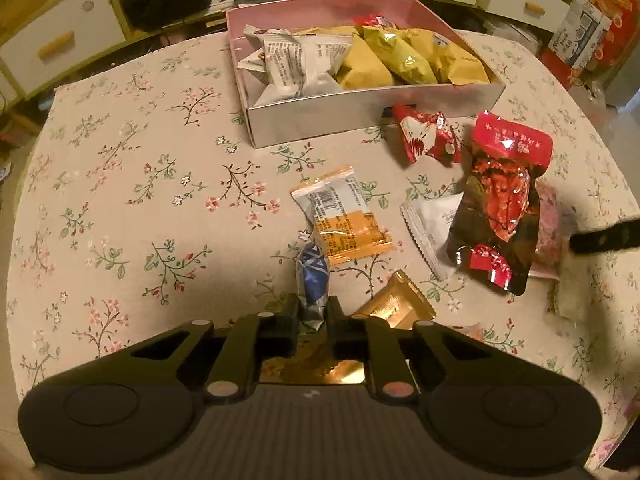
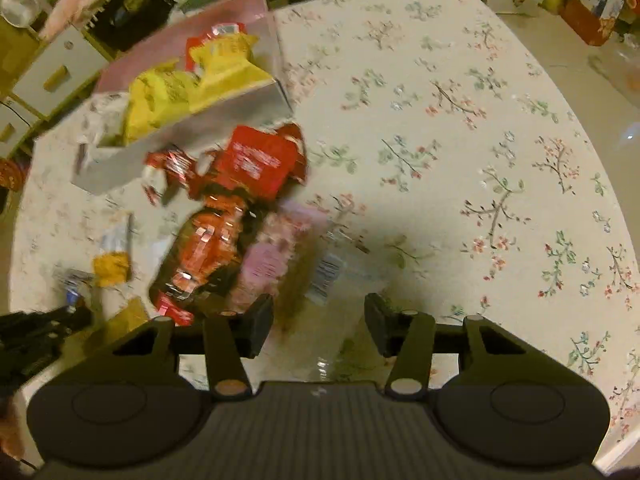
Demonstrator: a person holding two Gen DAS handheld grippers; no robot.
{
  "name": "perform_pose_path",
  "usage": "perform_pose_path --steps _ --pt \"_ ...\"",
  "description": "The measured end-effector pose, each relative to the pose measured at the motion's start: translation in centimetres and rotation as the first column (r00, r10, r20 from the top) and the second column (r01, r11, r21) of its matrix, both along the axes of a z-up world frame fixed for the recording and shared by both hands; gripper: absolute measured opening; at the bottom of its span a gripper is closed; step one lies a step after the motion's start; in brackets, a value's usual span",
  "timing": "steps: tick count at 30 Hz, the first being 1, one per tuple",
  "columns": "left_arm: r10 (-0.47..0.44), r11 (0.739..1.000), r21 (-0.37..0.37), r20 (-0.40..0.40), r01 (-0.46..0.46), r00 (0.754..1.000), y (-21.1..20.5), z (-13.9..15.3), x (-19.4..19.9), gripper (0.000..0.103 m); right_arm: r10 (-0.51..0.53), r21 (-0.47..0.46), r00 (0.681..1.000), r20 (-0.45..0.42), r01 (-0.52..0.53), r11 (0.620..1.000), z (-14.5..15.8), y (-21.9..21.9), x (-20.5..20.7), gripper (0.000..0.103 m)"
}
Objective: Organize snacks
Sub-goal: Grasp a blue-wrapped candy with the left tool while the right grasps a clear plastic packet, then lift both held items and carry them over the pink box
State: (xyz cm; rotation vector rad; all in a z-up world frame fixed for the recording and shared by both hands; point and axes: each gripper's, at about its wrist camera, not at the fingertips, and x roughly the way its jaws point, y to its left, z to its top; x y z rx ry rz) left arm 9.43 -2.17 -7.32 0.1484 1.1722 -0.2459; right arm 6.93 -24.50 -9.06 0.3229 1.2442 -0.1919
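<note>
A pink box (image 1: 360, 114) at the far side of the table holds white and yellow snack packs; it also shows in the right wrist view (image 2: 224, 108). My left gripper (image 1: 313, 314) is shut on a blue-and-silver wrapped snack (image 1: 312, 280). Loose on the floral cloth lie an orange-and-white pack (image 1: 344, 216), a gold pack (image 1: 396, 304), a white pack (image 1: 434, 224), a large red bag (image 1: 500, 204) and small red candies (image 1: 424, 136). My right gripper (image 2: 318, 326) is open over a clear pack (image 2: 332, 276), beside the red bag (image 2: 216, 236) and a pink pack (image 2: 272, 256).
The floral tablecloth (image 1: 140, 184) covers the whole table. White drawer units (image 1: 60, 44) and clutter stand behind the table. A red carton (image 1: 608, 16) stands at the far right. The right wrist view is motion-blurred on its left side.
</note>
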Motion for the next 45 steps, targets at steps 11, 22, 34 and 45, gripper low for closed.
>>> perform_pose_path --steps 11,22,34,45 --pt "-0.027 1.000 0.013 0.019 0.027 0.999 -0.8 0.4 -0.6 0.017 0.068 -0.023 0.998 0.000 -0.068 0.997 -1.5 1.6 0.0 0.023" --pt "-0.032 0.999 -0.003 0.037 0.032 0.999 -0.6 1.0 -0.7 0.017 0.093 -0.052 0.995 0.040 -0.091 0.995 -0.1 1.5 0.2 0.016" --pt "0.000 0.999 -0.041 0.093 0.004 0.996 0.0 2.6 -0.5 0.016 0.103 -0.132 0.982 0.156 -0.083 0.988 2.6 0.2 0.7 0.016" --pt "0.031 0.997 -0.068 0.118 -0.023 0.993 -0.3 3.3 0.0 0.016 0.173 -0.130 0.948 0.267 -0.142 0.981 5.0 1.0 1.5 0.016"
